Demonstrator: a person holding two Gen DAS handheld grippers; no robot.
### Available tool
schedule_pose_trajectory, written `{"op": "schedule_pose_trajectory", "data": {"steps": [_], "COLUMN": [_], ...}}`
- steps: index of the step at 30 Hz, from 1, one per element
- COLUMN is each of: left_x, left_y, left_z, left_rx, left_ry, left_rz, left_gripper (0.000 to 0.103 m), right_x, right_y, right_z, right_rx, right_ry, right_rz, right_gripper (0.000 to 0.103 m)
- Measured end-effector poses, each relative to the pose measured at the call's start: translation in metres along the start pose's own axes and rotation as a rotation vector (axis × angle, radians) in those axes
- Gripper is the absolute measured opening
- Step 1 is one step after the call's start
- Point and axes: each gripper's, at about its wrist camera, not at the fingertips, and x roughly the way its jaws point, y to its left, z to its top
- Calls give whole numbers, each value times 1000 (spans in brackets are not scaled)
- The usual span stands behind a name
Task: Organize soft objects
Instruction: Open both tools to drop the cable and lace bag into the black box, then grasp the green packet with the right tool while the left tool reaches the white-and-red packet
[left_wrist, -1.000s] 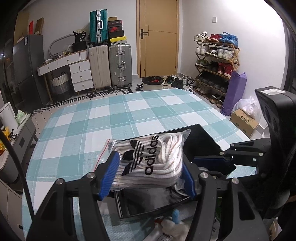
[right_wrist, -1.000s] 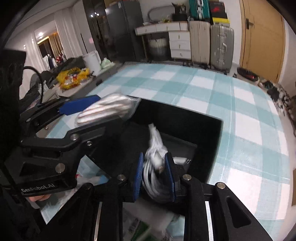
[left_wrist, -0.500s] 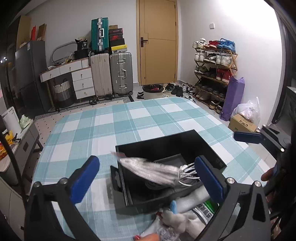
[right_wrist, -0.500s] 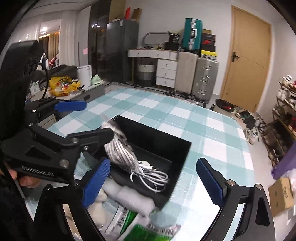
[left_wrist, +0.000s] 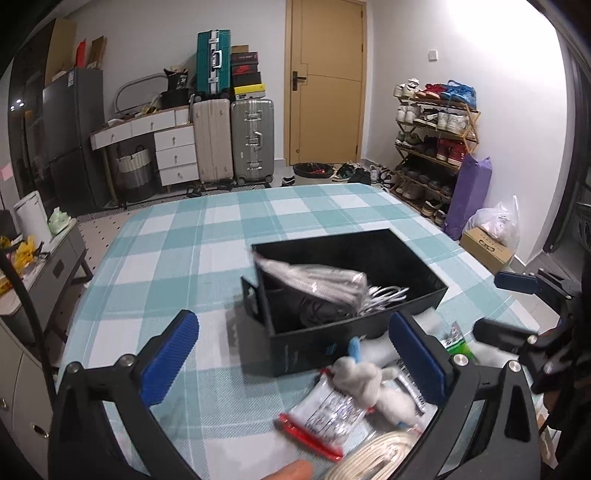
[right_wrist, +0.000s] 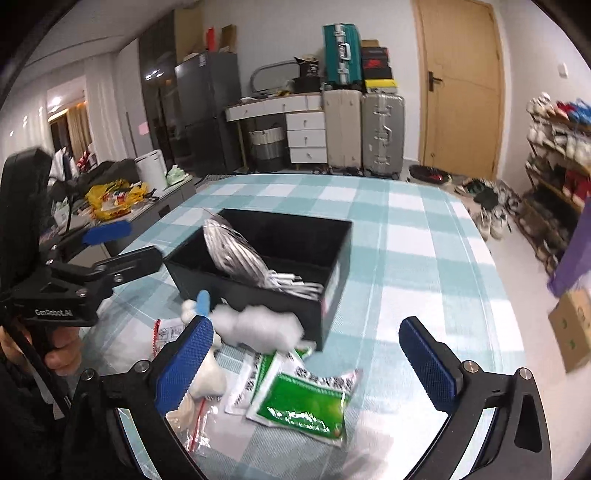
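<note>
Both grippers, left gripper (left_wrist: 291, 350) and right gripper (right_wrist: 306, 365), hold their fingers wide apart, empty, near the black box (left_wrist: 424, 299); only the right view shows green packets (right_wrist: 301, 406).

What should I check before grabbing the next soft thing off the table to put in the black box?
1. Left gripper open and empty: ok.
2. Right gripper open and empty: ok.
3. Bagged socks inside the black box: ok.
4. White cable inside the box: ok.
5. White plush toy within reach, beside the box: ok.
6. Room left in the box: cannot tell.
</note>
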Motion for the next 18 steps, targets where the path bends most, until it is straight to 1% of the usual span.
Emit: {"op": "schedule_pose_trajectory", "data": {"steps": [4,8,11,16,18], "left_x": [1,2,2,4,8], "left_y": [6,6,7,13,15], "left_z": [-11,-20,-24,-34,-39], "left_rx": [-12,9,3,-15,-24], "left_ry": [13,25,28,42,59], "left_rz": [2,5,1,5,8], "left_gripper": [103,103,103,103,103], "right_x": [0,3,6,17,23], "right_y": [-9,-13,-16,-23,-26], "right_z": [-9,-15,-17,-22,-25], "right_rx": [27,45,52,75,96], "right_ry": [15,29,35,70,94], "right_rz": [4,17,22,27,30], "right_gripper": [102,102,102,102,102]}}
